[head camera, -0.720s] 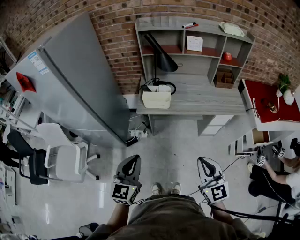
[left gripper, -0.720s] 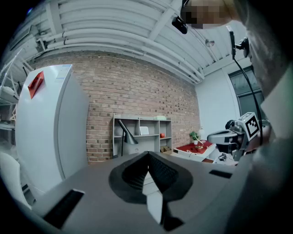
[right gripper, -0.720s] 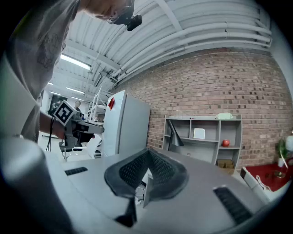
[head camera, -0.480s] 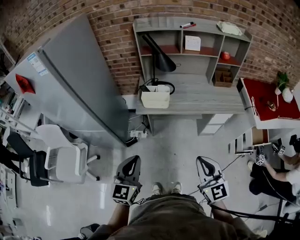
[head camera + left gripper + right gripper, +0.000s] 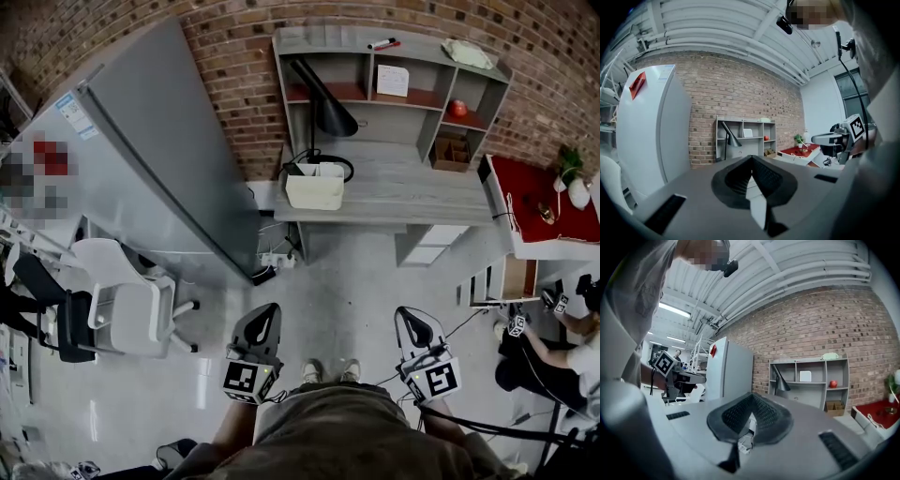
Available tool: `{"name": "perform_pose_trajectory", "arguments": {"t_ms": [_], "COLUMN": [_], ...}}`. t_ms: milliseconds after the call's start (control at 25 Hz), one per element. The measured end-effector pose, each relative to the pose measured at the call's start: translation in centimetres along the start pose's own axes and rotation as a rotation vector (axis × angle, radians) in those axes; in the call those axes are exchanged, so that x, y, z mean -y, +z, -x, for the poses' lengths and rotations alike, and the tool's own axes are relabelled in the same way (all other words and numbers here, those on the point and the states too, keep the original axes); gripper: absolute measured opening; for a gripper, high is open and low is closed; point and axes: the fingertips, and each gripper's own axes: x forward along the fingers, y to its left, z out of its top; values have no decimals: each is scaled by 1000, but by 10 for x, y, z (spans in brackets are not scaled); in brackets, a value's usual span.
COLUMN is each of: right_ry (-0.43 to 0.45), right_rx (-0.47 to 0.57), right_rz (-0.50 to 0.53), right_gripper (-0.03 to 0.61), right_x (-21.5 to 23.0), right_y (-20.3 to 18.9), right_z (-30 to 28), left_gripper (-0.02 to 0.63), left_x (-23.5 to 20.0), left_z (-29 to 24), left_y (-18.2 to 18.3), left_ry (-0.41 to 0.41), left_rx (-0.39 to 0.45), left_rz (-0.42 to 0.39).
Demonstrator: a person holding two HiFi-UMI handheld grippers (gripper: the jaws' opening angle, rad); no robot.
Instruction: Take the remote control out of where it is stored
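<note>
No remote control shows in any view. A grey desk (image 5: 412, 202) with a shelf unit (image 5: 394, 58) stands against the brick wall, across a stretch of floor from me. Under its right end are pale drawers (image 5: 429, 247), all closed. My left gripper (image 5: 270, 308) is held low by my left leg, its jaws shut with nothing between them. My right gripper (image 5: 408, 312) is level with it on the other side, also shut and empty. In the left gripper view the left gripper's (image 5: 751, 158) tips meet, aimed at the desk. The right gripper's (image 5: 751, 395) tips meet too.
A tall grey fridge (image 5: 141, 159) stands left of the desk, a white chair (image 5: 127, 314) in front of it. On the desk are a white box (image 5: 315, 187) and a black lamp (image 5: 323, 105). A red-topped table (image 5: 539, 202) and a seated person (image 5: 562, 352) are at right.
The head view has shifted slightly, so the desk sits a little further right. Both grippers keep their places by my legs and stay shut.
</note>
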Motion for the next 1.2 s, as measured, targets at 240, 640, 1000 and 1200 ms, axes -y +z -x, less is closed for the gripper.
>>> {"name": "perform_pose_trajectory", "arguments": {"t_ms": [240,640,1000,1200], "right_ry": [-15,-10,3,22], "right_rx": [10,-4,-10,1], "right_rz": [-34,-24,-29,-23], "right_gripper": [12,12,12,12], "right_x": [7,18,35,50], "right_y": [1,-4,-14,-17], "right_z": [-1,2,11,14], "left_gripper": [9,9,9,9], "left_x": [2,9,19,23], "left_z": [-4,-12,-18,-21], "left_y": [-4,-7,-16,-18], "left_ry": [-5,-4,29,65], "left_rx": [-12,-29,-59,-63], "left_rz": [10,9,28,38]}}
